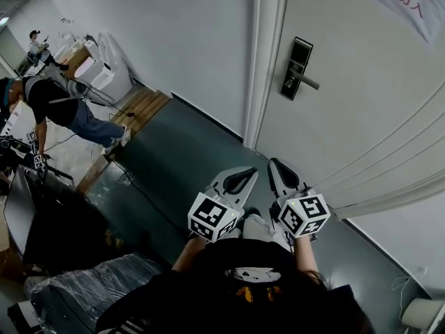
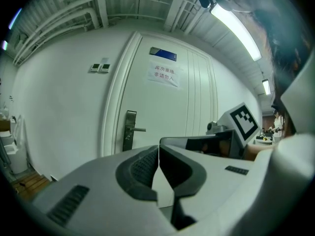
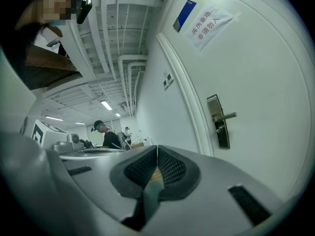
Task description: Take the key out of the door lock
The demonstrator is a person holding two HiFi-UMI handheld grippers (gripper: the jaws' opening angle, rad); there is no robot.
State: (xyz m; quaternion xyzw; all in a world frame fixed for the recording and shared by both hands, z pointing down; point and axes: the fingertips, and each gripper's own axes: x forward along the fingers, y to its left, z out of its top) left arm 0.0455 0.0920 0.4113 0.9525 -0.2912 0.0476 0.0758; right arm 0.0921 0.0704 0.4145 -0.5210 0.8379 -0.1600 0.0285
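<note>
A black lock plate (image 1: pixel 297 67) with a silver lever sits on the white door (image 1: pixel 361 103), well ahead of both grippers. In the right gripper view, a small metal bit juts from the lock plate (image 3: pixel 217 121) just under the lever; I cannot tell whether it is the key. My left gripper (image 1: pixel 241 180) and right gripper (image 1: pixel 280 170) are held side by side close to the body, pointing at the door. Each is shut with nothing between its pads. The left gripper (image 2: pixel 158 152) faces the lock plate (image 2: pixel 129 130) from afar, as does the right gripper (image 3: pixel 157 150).
A paper sign (image 1: pixel 402 2) hangs high on the door. The white door frame (image 1: pixel 259 61) runs left of the lock. A person (image 1: pixel 59 106) bends over at the far left near white machines (image 1: pixel 97 68). A plastic-wrapped bundle (image 1: pixel 83 291) lies at lower left.
</note>
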